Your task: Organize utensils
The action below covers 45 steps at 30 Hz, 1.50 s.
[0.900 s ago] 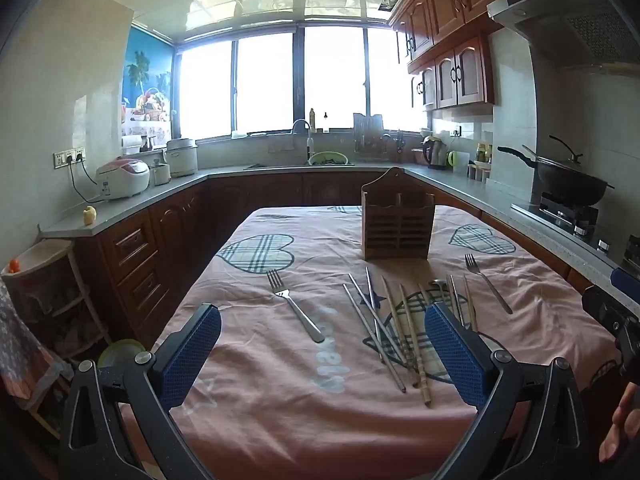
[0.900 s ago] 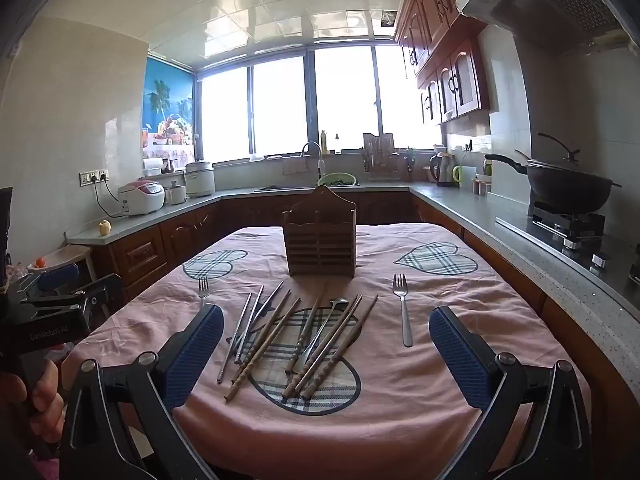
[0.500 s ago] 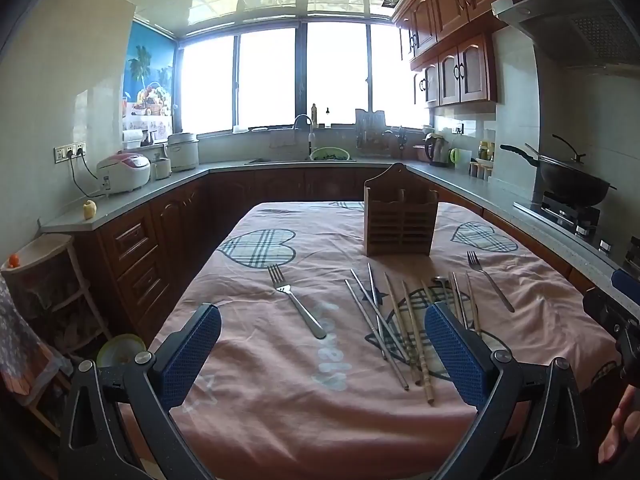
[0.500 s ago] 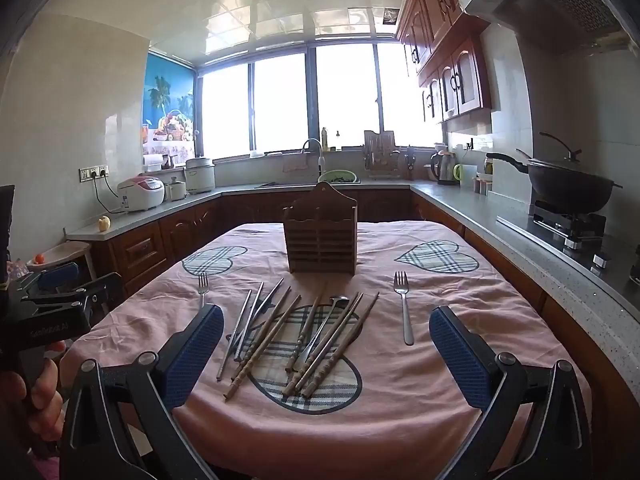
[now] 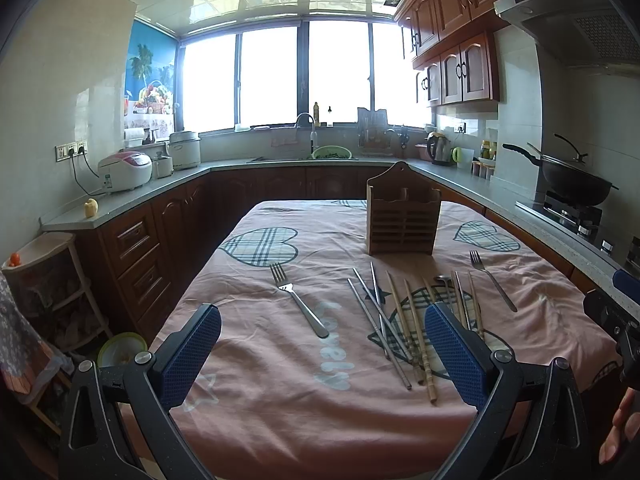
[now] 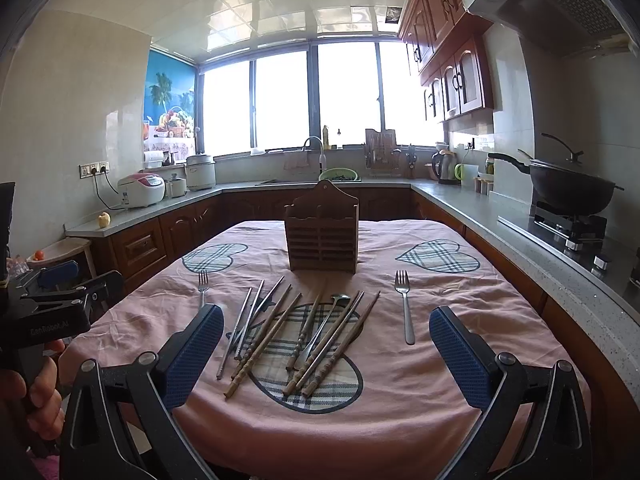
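A wooden slatted utensil holder stands upright on the pink tablecloth. In front of it lie several metal and wooden chopsticks with a spoon among them. One fork lies to their left, another fork to their right. My left gripper is open and empty above the table's near edge, left of the chopsticks. My right gripper is open and empty, over the near ends of the chopsticks.
The table is ringed by grey counters with dark cabinets. A wok sits on the stove at right, rice cookers at left, a sink at the back. A small shelf stands left of the table.
Both views have tilted down slightly, so the table and utensils sit a little higher in frame. Nothing on the table has moved. Both grippers stay open.
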{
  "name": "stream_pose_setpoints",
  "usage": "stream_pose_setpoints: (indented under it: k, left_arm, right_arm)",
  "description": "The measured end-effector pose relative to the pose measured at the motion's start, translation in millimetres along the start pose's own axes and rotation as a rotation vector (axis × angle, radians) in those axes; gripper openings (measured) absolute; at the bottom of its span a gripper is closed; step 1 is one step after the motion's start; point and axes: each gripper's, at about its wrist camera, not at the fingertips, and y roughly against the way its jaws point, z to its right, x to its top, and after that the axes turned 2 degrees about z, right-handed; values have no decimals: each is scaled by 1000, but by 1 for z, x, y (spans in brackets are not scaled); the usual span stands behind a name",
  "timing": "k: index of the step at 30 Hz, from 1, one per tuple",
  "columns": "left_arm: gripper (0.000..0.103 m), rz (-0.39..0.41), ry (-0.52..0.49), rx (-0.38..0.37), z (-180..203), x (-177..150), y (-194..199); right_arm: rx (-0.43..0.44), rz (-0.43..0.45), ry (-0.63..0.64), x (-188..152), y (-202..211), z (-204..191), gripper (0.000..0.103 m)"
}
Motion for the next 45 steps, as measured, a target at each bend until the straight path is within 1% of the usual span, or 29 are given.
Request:
stream_pose_setpoints:
  k: [22, 36, 40, 45]
  left_arm:
    - [102, -12, 7, -1, -2, 2, -4]
    - [102, -37, 10, -5, -3, 3, -12]
    - [102, -63, 21, -13, -7, 6, -22]
    - [102, -142, 33, -29, -13, 14, -49]
  right_arm:
    - [3, -3, 8, 1, -2, -2, 103]
    - [2, -15, 13, 2, -5, -3, 103]
    - [3, -22, 10, 4, -9, 0, 103]
    - [5, -43, -4, 12, -23, 7, 103]
